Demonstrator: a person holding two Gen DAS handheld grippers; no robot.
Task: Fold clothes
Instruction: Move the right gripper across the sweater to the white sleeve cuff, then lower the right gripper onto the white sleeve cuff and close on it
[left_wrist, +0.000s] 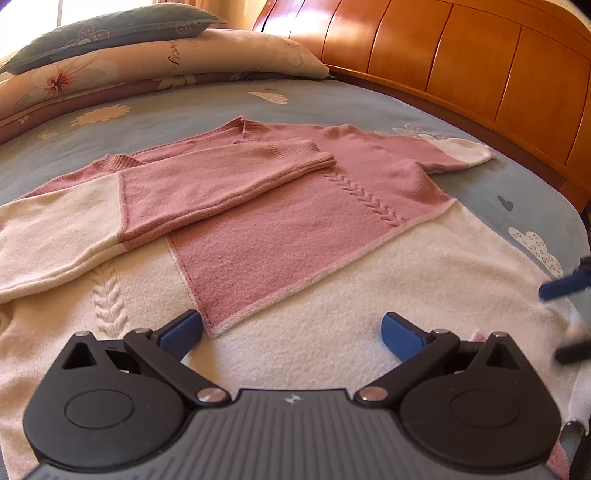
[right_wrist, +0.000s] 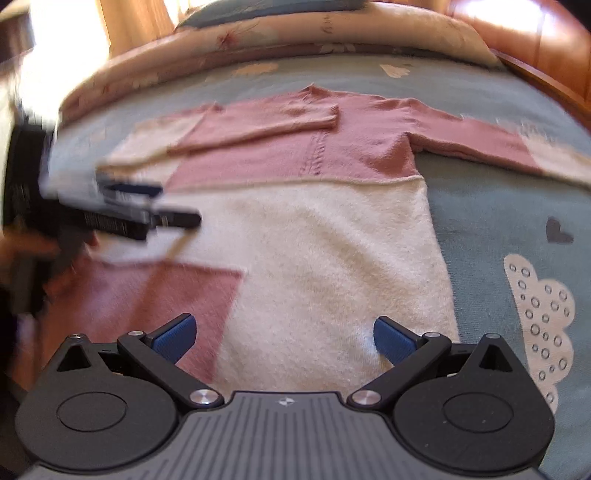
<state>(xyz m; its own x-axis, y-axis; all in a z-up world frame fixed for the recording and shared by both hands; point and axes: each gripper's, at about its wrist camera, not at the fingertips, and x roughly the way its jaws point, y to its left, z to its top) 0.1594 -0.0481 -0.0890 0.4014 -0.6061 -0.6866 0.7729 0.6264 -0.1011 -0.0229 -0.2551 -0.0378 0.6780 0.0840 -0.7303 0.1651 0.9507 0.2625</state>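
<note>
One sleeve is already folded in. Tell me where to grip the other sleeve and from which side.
Grip the outstretched sleeve at its cream cuff with the right gripper, coming from the headboard side: it lies flat and clear of the sweater's body.

Left gripper (left_wrist: 291, 328) and right gripper (right_wrist: 284, 330) (both) gape wide.

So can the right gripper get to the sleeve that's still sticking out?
Probably yes. The right gripper is open, and only flat sweater and bedsheet lie between it and the unfolded sleeve.
</note>
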